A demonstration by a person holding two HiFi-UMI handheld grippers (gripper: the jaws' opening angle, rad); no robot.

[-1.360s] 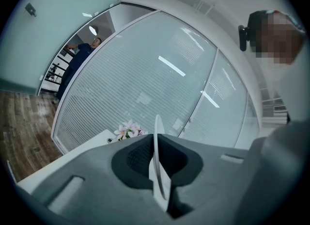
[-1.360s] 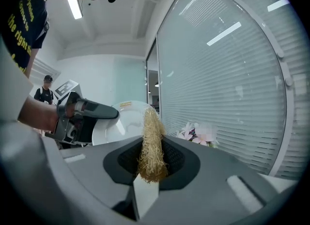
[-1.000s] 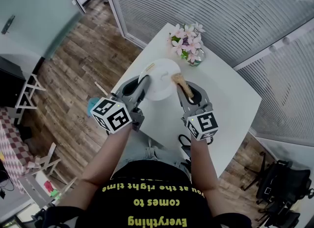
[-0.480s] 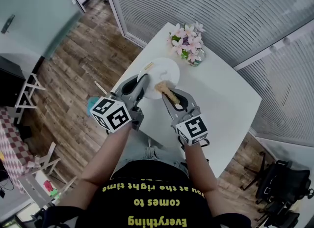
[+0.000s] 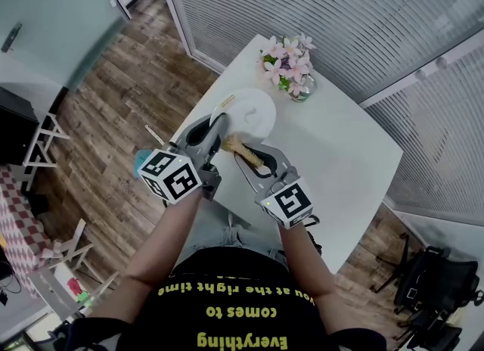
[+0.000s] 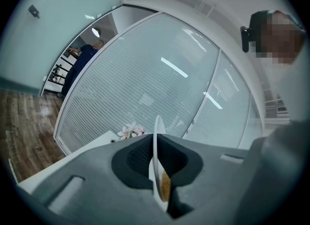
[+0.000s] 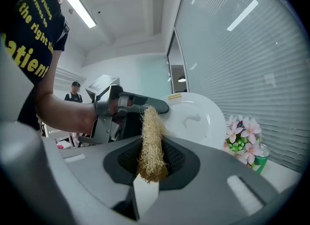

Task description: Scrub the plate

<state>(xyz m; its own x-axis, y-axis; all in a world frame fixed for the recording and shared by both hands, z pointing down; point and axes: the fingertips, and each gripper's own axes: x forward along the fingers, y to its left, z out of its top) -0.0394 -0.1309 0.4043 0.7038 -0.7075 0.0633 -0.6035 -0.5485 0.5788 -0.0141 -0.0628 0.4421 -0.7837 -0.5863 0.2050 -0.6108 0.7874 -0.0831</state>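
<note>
- Above the near left edge of the white table (image 5: 344, 156), the white plate (image 5: 255, 109) was held up off the surface and tilted, its face turned toward the right gripper.
- The left gripper (image 6: 157, 170) was clenched on the plate's rim; in the left gripper view the plate stood edge-on between the dark pads, both pressing on it.
- The right gripper (image 7: 151, 163) was clamped on a tan, fibrous loofah scrubber (image 7: 151, 139), which stuck out upright from between its jaws.
- The scrubber's free end lay at the plate's lower rim, just beside the left gripper's jaws; whether it actually touched the plate could not be told.
- A smear showed on the plate's face in the right gripper view.
- Pink and white flowers (image 5: 289, 66) stood in a glass vase at the table's far side, near the plate but apart from it.
- Wood flooring (image 5: 121, 107) lay to the left of the table.
</note>
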